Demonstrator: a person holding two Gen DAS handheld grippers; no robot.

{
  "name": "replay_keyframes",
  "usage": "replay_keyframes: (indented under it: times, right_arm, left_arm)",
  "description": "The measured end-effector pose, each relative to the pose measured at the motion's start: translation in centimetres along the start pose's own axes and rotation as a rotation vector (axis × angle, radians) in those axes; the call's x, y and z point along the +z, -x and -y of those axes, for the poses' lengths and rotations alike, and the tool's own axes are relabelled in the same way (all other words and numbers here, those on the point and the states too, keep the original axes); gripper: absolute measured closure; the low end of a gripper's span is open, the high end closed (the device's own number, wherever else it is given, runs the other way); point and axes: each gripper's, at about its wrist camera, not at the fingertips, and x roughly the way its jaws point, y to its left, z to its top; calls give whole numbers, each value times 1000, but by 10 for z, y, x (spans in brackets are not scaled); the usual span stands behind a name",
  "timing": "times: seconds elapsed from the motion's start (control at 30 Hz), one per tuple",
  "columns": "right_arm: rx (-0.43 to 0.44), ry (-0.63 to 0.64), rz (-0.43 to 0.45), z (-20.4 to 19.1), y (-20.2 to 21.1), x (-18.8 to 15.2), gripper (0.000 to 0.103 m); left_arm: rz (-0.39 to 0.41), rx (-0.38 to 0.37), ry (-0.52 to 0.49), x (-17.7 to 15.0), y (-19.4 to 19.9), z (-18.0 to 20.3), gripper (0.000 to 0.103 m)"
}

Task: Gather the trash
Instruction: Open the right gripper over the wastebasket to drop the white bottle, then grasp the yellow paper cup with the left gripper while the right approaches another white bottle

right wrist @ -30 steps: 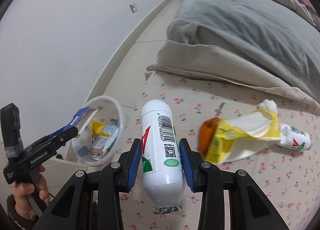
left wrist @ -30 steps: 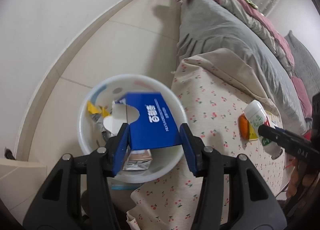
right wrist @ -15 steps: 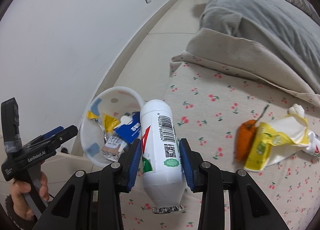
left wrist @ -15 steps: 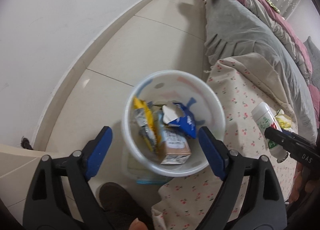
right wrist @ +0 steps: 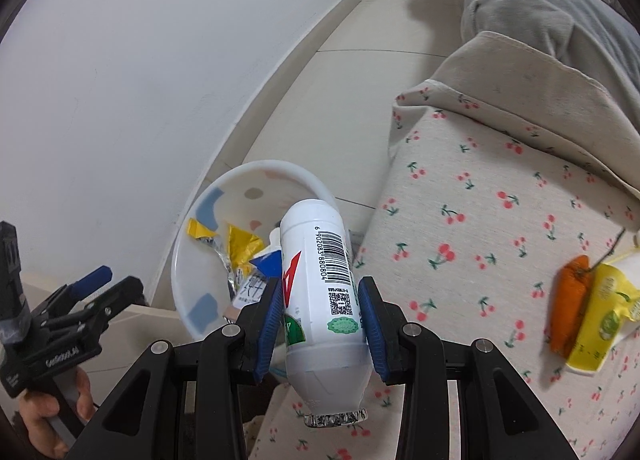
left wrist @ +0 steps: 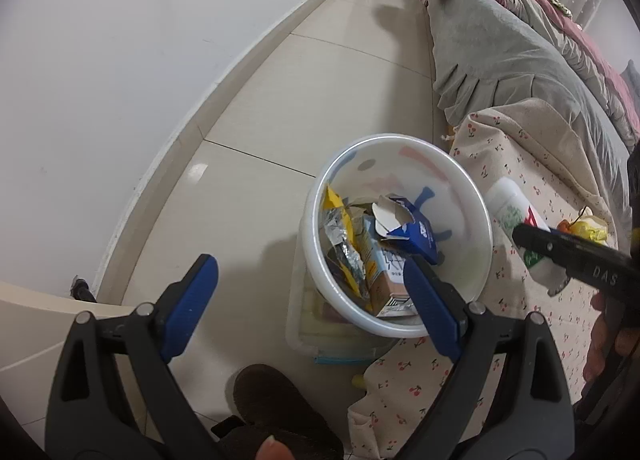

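Note:
A white trash bin [left wrist: 472,256] stands on the floor beside the cherry-print bed cover [right wrist: 480,220]. It holds a blue carton [left wrist: 416,236], a milk carton and yellow foil wrappers [left wrist: 340,244]. My left gripper [left wrist: 312,300] is open and empty, just above the bin's near-left side. My right gripper [right wrist: 320,320] is shut on a white drink bottle [right wrist: 320,280], held base-forward near the bin's rim [right wrist: 272,168]; the bottle also shows in the left wrist view [left wrist: 516,216]. An orange and yellow wrapper [right wrist: 592,308] lies on the cover at the right.
A clear storage box [left wrist: 320,324] sits under the bin. A white wall [left wrist: 120,60] runs along the left. A grey blanket [left wrist: 520,60] covers the bed beyond. A dark slipper [left wrist: 276,412] is on the floor near me.
My left gripper opened and dropped the blue carton into the bin, then drew back left. My right gripper carried the bottle left, toward the bin.

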Motion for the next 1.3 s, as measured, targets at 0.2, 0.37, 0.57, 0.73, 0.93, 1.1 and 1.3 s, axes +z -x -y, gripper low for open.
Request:
replay_keyframes:
  times: [0.2, 0.37, 0.57, 0.73, 0.93, 1.1, 1.3]
  right_arm:
    - [96, -17, 55, -1, 6, 4, 35]
    - [35, 11, 88, -3, 20, 2, 28]
    - [-6, -4, 89, 10, 33, -4, 28]
    - [-29, -13, 103, 21, 50, -8, 28]
    - [-61, -19, 118, 36, 69, -16, 28]
    - [-111, -33, 142, 61, 90, -24, 28]
    - [-139, -112, 174, 100, 117, -32, 28]
  left_arm:
    - [-6, 12, -17, -3, -2, -2, 9]
    - [-5, 11, -19, -4, -1, -2, 9]
    - [-4, 4, -27, -5, 0, 5, 9]
    - [-8, -4, -40, -5, 1, 14, 8]
    - [-13, -31, -52, -2, 1, 28, 8]
    - [-14, -53, -71, -1, 2, 45, 8]
    - [-13, -84, -98, 1, 4, 70, 8]
